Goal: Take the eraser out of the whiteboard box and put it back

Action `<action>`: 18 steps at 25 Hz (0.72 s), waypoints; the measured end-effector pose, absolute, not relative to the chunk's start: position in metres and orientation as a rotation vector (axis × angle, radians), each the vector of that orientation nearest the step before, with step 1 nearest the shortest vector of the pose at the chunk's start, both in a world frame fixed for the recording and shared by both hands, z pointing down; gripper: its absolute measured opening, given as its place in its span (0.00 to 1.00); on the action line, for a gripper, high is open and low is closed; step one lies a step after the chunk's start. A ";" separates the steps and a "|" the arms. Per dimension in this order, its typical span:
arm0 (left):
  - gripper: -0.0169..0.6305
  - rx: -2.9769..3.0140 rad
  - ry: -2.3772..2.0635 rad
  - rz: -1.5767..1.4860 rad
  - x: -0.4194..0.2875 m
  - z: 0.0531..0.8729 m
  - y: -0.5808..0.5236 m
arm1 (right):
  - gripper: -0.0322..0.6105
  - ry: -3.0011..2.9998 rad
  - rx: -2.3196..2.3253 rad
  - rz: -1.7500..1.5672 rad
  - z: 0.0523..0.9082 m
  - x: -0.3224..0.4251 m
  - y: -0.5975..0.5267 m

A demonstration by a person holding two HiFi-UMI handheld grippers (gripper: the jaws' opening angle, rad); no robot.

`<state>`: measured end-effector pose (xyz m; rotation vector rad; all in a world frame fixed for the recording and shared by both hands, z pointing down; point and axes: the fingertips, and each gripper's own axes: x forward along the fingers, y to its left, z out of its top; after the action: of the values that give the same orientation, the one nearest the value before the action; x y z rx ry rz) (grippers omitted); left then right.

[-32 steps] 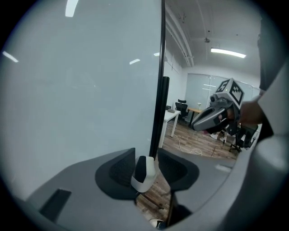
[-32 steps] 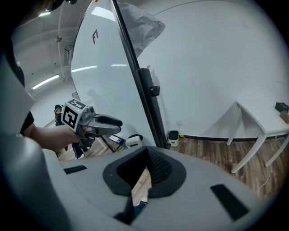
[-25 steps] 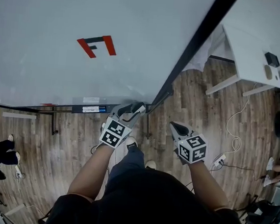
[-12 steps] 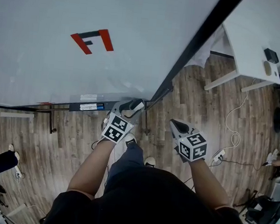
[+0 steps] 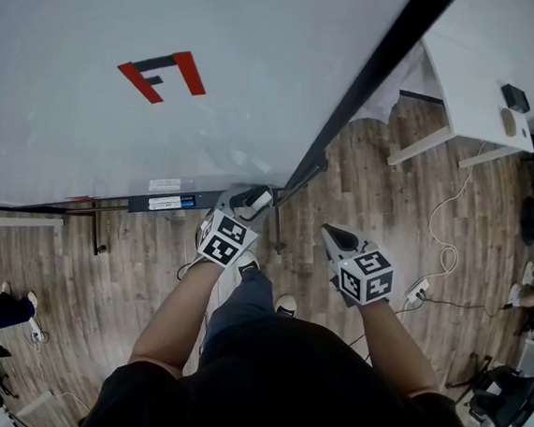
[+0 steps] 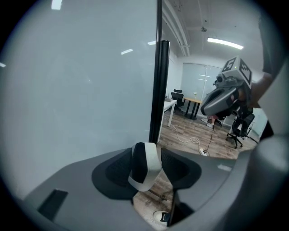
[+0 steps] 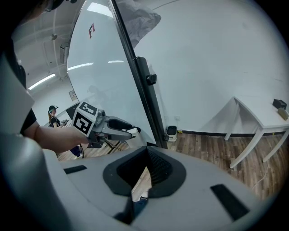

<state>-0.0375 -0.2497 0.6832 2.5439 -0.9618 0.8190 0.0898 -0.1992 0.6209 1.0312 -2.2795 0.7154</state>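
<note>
Eraser position: between the jaws of the left gripper, at the right-hand end of the whiteboard box, close to the black frame post.

- In the left gripper view its long axis runs from 12 down to 6 o'clock, with the top tipped a little toward 1. The black face is toward the 9 o'clock pad and the white band toward the 3 o'clock pad.
- Left tongs are spread as wide as we see them. The eraser nearly fills the gap and we cannot make out a firm pinch, so we judge the hold slack.
- In the head view the box runs off toward 9 o'clock from the jaw tips along the foot of the whiteboard. Any set-down therefore happens right under the tips.
- Right gripper hangs at 4 o'clock from the left one, well apart from eraser and box. Its jaws are closed on nothing. The left hand is plainly the nearer.

Change from the earlier frames: the left gripper has sunk toward the box end, and its jaws have just been opening with the eraser between them throughout. The right gripper has kept its place.
</note>
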 end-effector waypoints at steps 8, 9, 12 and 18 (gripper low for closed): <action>0.33 2.553 -0.966 0.857 -0.036 0.691 -0.253 | 0.04 -2.273 1.034 0.730 0.627 0.091 -0.197; 0.33 2.553 -0.965 0.857 -0.036 0.691 -0.253 | 0.04 -2.274 1.035 0.729 0.627 0.091 -0.197; 0.32 2.555 -0.964 0.861 -0.035 0.690 -0.253 | 0.04 -2.279 1.038 0.725 0.625 0.091 -0.197; 0.29 2.556 -0.948 0.850 -0.034 0.691 -0.252 | 0.04 -2.277 1.044 0.724 0.626 0.092 -0.196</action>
<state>-0.0340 -0.2525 0.6908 2.5562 -0.9482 0.8496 0.0916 -0.1959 0.6262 1.0436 -2.2772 0.7239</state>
